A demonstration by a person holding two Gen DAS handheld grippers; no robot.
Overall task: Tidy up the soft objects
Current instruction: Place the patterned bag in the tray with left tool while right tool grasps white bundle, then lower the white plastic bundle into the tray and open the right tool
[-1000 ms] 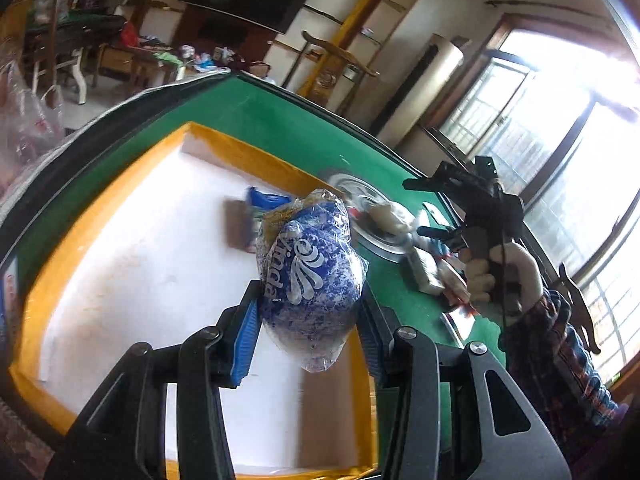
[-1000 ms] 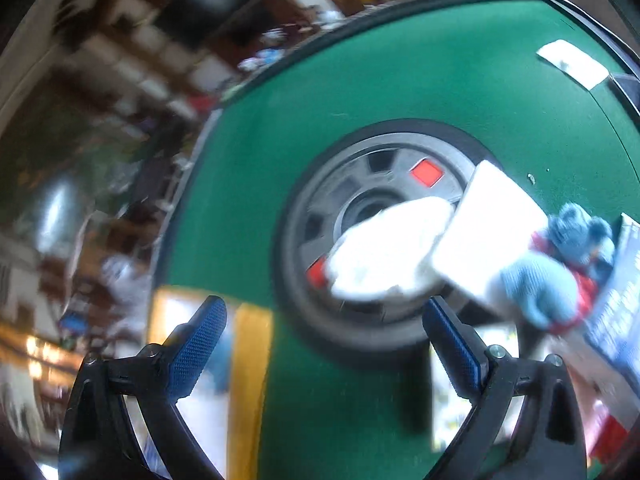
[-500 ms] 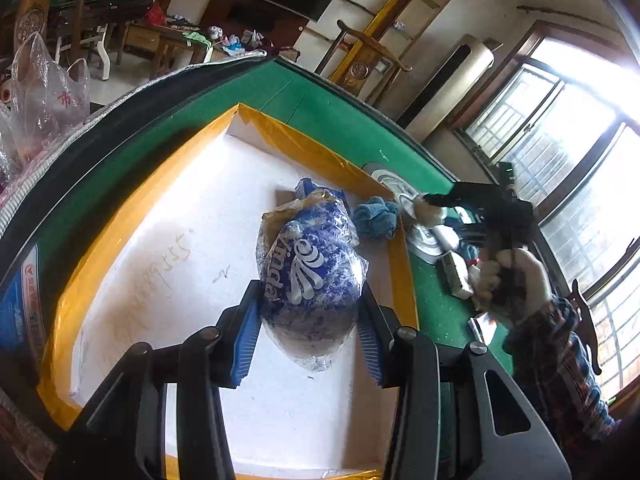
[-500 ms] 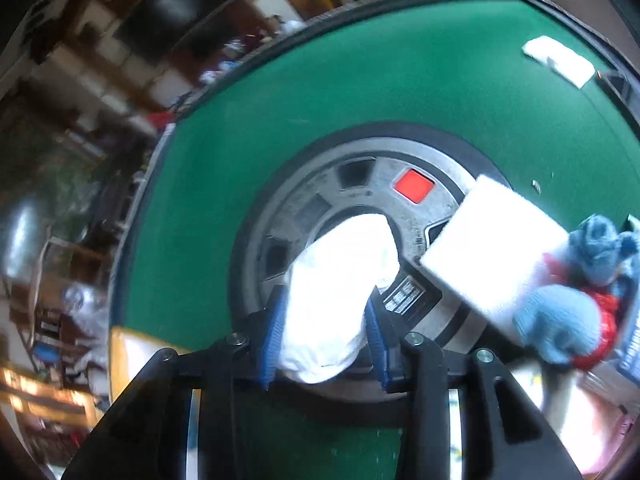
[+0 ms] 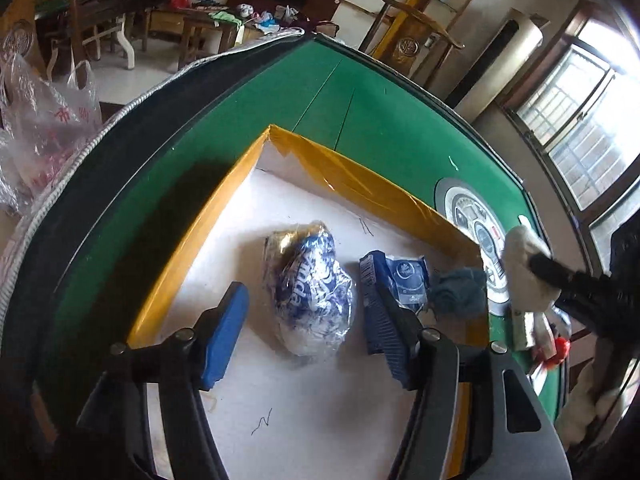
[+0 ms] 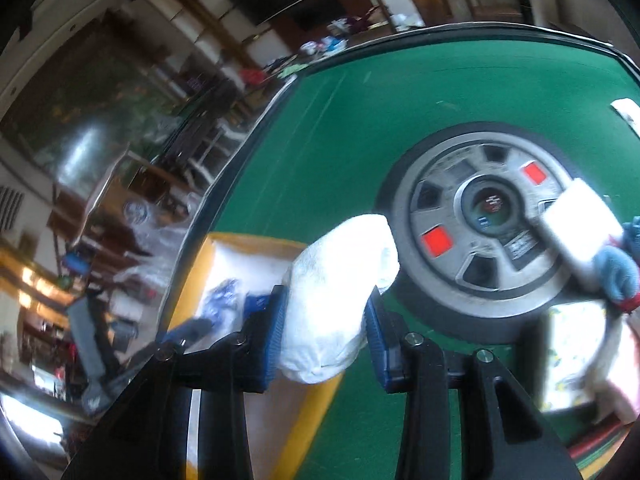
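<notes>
A blue-and-white tissue pack (image 5: 310, 292) lies on the white floor of the yellow-edged box (image 5: 352, 184). My left gripper (image 5: 304, 320) is open just above it, its blue pads either side of the pack. A small blue packet (image 5: 406, 280) and a teal cloth (image 5: 460, 290) lie beside it in the box. My right gripper (image 6: 326, 332) is shut on a white soft bundle (image 6: 340, 292) and holds it above the green table near the box's edge (image 6: 256, 242). The bundle also shows in the left wrist view (image 5: 524, 268).
A round grey hub (image 6: 488, 224) sits in the middle of the green table (image 5: 380, 120). A white block (image 6: 576, 224), a blue knitted toy (image 6: 616, 272) and other items lie at the right. A plastic bag (image 5: 44, 128) hangs beyond the table's left edge.
My left gripper opened and let the tissue pack down onto the box floor. My right gripper lifted the white bundle off the hub and moved it left toward the box.
</notes>
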